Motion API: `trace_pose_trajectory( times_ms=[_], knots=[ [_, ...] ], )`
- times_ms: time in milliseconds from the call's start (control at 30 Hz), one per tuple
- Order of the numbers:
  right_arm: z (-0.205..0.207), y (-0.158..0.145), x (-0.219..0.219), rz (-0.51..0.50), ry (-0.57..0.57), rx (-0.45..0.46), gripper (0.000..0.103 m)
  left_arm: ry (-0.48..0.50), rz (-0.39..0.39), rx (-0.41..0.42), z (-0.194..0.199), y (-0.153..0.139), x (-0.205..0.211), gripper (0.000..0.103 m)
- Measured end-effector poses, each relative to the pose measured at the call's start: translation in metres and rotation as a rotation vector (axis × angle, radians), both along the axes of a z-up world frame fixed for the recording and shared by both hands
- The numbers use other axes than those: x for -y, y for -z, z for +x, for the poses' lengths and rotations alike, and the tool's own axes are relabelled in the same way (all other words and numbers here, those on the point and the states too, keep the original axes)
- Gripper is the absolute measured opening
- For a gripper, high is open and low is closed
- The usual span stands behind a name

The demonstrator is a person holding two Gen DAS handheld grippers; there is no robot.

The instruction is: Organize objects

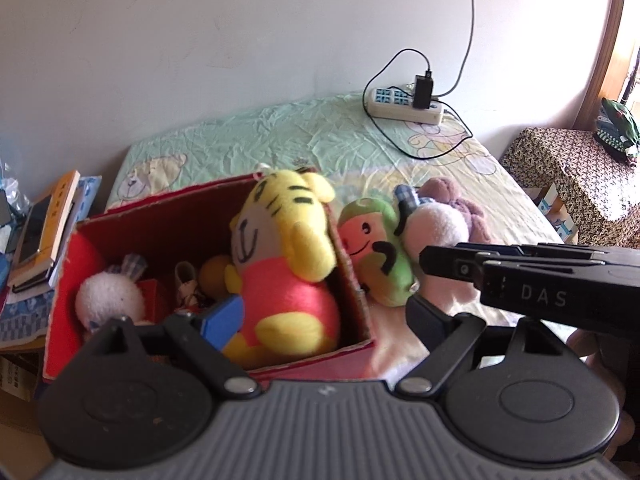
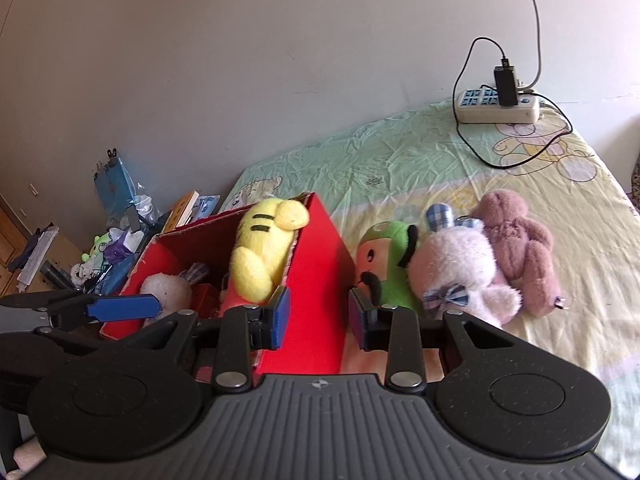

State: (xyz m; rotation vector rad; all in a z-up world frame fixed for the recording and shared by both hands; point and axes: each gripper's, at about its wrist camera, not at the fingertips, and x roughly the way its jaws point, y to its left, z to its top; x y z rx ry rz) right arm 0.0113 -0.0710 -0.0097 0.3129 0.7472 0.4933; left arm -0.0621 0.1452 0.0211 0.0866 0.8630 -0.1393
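While the yellow tiger plush [image 2: 266, 252] sits in the red box [image 2: 320, 264] on the bed [image 2: 420, 160], both grippers — left [image 1: 320, 312], right [image 2: 318, 316] — hang with jaws released, grasping nothing.

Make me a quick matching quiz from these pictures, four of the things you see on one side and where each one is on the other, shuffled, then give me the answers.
Things:
1. yellow tiger plush
2. green plush
3. power strip
4. mauve plush

Places:
A. far end of the bed, near the wall
B. inside the red box
C. on the bed right beside the box
D. on the bed, farthest of the plush row from the box

Pairs: 1-B, 2-C, 3-A, 4-D
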Motion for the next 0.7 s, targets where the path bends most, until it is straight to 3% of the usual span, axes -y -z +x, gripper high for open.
trace_pose_trajectory(
  times_ms=[300, 700],
  knots=[
    [0.01, 0.011, 0.051, -0.009, 0.042, -0.027, 0.035, 0.094, -0.019, -0.004, 0.006, 0.004, 0.058, 0.088],
    [0.031, 0.044, 0.112, -0.025, 0.101, -0.126, 0.035, 0.189, -0.112, -0.094, 0.034, 0.056, 0.118, 0.088]
  ],
)
